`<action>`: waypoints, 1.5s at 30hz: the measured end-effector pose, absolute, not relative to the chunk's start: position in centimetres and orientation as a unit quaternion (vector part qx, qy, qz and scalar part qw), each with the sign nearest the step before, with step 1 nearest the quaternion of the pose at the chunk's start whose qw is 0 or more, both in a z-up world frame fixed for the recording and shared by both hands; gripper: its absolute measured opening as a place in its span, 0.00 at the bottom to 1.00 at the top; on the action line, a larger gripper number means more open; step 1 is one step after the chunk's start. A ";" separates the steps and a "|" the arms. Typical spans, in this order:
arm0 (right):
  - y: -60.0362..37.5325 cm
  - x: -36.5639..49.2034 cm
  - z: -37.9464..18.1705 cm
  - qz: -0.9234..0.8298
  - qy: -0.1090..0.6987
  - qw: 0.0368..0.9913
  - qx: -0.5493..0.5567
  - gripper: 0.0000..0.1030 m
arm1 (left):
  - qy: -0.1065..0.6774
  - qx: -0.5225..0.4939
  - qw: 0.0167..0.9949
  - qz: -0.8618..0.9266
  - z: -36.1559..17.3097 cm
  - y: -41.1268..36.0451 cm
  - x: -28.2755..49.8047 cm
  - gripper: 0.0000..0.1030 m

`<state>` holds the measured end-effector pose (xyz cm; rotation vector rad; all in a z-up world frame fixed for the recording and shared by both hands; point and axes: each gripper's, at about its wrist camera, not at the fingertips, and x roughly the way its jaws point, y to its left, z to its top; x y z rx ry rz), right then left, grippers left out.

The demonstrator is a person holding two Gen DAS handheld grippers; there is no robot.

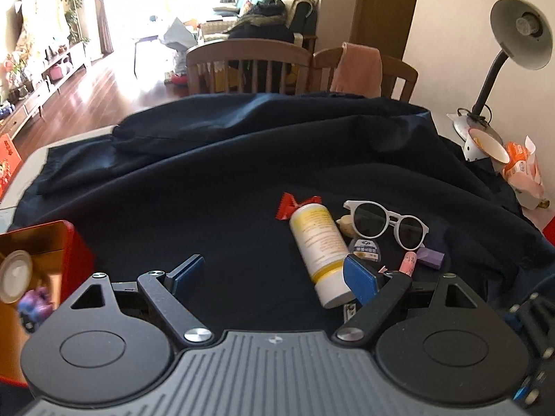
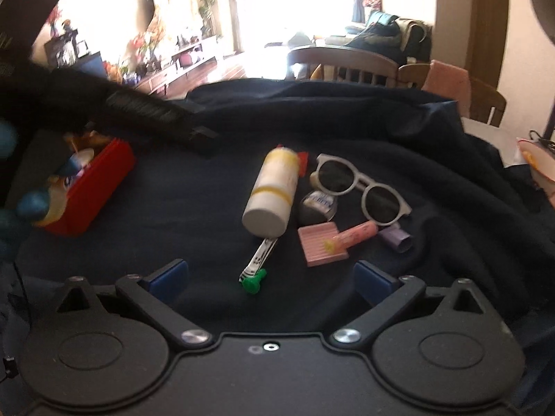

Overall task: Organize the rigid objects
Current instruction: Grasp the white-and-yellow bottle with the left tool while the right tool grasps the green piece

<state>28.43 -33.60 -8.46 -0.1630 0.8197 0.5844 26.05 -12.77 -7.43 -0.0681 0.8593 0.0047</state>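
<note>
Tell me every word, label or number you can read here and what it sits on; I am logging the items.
None can be read.
White and yellow bottle: printed label lines, too small.
Small round packet: blue print, blurred.
Nail clipper: black markings, not legible.
Orange packet: print too small.
Red poster: figures only.

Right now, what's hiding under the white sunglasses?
Peeking from under the white sunglasses are a small cream-coloured thing beneath the left lens and a round clear case with blue print by the frame. What either is, or anything further under the lenses, is covered.
</note>
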 end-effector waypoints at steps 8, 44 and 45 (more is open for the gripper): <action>-32.1 29.4 -10.0 0.290 0.402 0.864 -0.095 0.91 | 0.446 -0.036 0.894 0.006 -9.8 -14.4 30.3 0.84; -31.1 29.8 -12.8 0.290 0.426 0.852 -0.097 0.14 | 0.507 -0.050 0.861 -0.012 -15.5 -16.0 35.0 0.46; -31.1 29.8 -12.7 0.287 0.426 0.853 -0.094 0.14 | 0.507 -0.048 0.861 -0.010 -15.5 -16.0 35.0 0.46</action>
